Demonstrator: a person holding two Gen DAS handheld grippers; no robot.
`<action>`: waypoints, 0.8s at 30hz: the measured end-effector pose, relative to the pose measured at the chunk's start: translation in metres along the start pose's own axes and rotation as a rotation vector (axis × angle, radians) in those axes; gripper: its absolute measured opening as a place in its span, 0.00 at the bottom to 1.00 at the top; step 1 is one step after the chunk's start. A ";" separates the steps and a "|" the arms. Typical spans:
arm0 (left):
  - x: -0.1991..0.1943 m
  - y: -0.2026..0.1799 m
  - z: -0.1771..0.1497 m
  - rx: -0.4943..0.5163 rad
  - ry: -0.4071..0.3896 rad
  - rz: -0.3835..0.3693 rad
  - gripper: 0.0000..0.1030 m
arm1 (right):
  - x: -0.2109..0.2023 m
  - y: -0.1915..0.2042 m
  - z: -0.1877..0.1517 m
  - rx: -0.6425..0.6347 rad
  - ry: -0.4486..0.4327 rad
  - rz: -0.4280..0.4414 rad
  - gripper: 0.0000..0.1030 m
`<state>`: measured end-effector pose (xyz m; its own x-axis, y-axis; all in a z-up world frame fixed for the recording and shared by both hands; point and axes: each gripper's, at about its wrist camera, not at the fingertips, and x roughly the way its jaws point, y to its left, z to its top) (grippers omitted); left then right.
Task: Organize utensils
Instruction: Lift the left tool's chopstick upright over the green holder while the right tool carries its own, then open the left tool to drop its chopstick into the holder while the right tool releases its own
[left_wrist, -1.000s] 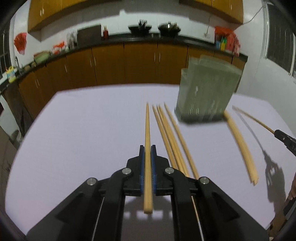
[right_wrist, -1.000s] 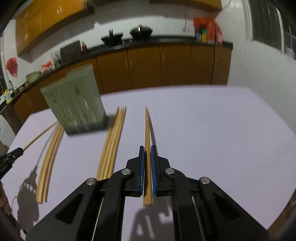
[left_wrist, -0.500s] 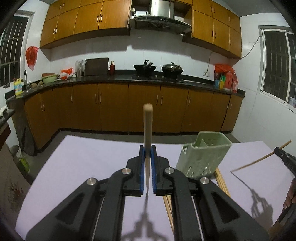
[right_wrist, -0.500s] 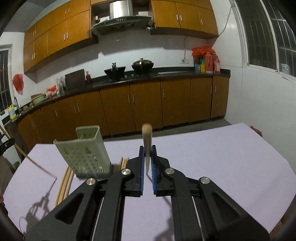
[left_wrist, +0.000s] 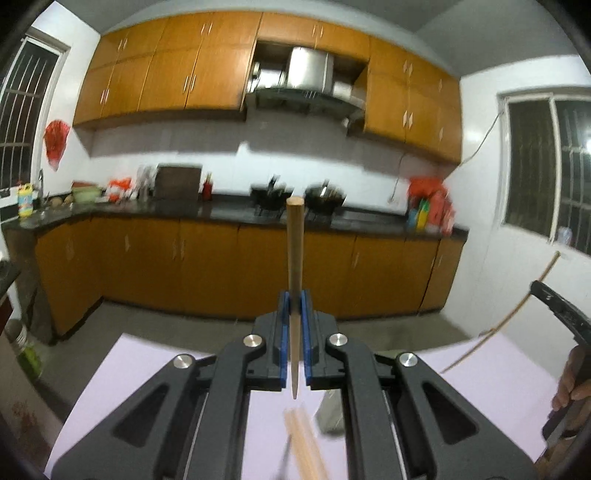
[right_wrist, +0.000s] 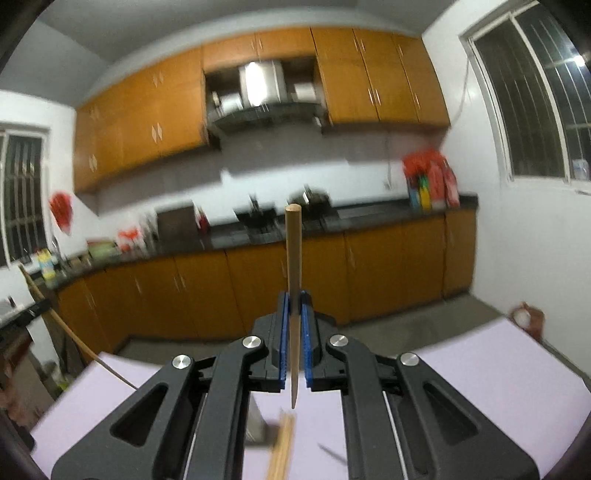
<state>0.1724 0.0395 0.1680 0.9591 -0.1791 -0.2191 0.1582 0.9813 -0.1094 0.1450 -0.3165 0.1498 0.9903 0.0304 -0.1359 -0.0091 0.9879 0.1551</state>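
In the left wrist view, my left gripper (left_wrist: 294, 295) is shut on a wooden chopstick (left_wrist: 295, 243) that points up and away, its thin tip hanging below the blue pads. My right gripper (right_wrist: 294, 295) is shut on a second chopstick (right_wrist: 293, 251) in the same way. Each gripper shows at the other view's edge: the right gripper (left_wrist: 537, 288) with its chopstick (left_wrist: 517, 317), the left gripper (right_wrist: 40, 306) with its chopstick (right_wrist: 55, 317). Loose chopsticks (left_wrist: 303, 443) and a green holder (left_wrist: 330, 413) lie far below, blurred and mostly hidden behind the fingers.
The lavender table (left_wrist: 140, 369) fills the bottom of both views. Beyond it stand brown kitchen cabinets (left_wrist: 184, 266) and a dark counter with pots. A person's hand (left_wrist: 572, 384) grips the right tool's handle. A small object (right_wrist: 524, 319) sits past the table's far right corner.
Both grippers have risen well above the table and tilted up toward level, each carrying its chopstick. The holder and the loose chopsticks have dropped to the bottom of both views.
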 end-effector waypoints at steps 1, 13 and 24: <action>-0.004 -0.006 0.010 -0.006 -0.032 -0.019 0.07 | -0.002 0.004 0.006 0.003 -0.022 0.015 0.07; 0.037 -0.057 -0.007 -0.013 -0.016 -0.130 0.07 | 0.033 0.048 -0.020 -0.016 0.034 0.151 0.07; 0.080 -0.055 -0.047 -0.034 0.106 -0.113 0.12 | 0.058 0.049 -0.052 0.009 0.201 0.148 0.12</action>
<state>0.2291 -0.0321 0.1110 0.9054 -0.2962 -0.3043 0.2539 0.9520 -0.1710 0.1947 -0.2583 0.0992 0.9305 0.2056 -0.3032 -0.1500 0.9689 0.1968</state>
